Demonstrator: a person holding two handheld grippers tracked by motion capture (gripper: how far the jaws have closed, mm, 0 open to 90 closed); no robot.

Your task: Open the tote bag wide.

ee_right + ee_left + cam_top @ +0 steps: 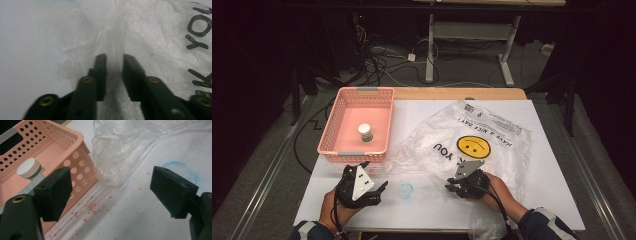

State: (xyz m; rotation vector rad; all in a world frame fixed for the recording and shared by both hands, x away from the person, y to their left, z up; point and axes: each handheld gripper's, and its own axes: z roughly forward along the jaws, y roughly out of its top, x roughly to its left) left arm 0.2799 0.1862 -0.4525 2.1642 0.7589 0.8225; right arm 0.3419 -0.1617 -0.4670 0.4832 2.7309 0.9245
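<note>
The left gripper [371, 186], jaws wide, sits just before the pink basket [330, 131]. Right of the basket, the right gripper [452, 188] pinches the plastic bag [492, 150] edge on the white table [552, 165].

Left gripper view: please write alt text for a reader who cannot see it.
Two open black jaws frame a white table surface speckled with red crumbs. A pink perforated basket at left holds a white-capped bottle; a clear plastic bag lies beside it.

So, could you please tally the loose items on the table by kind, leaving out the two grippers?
Pink perforated basket: 1
White-capped bottle, standing in the basket: 1
Clear plastic bag with a smiley face: 1
Total: 3
</note>
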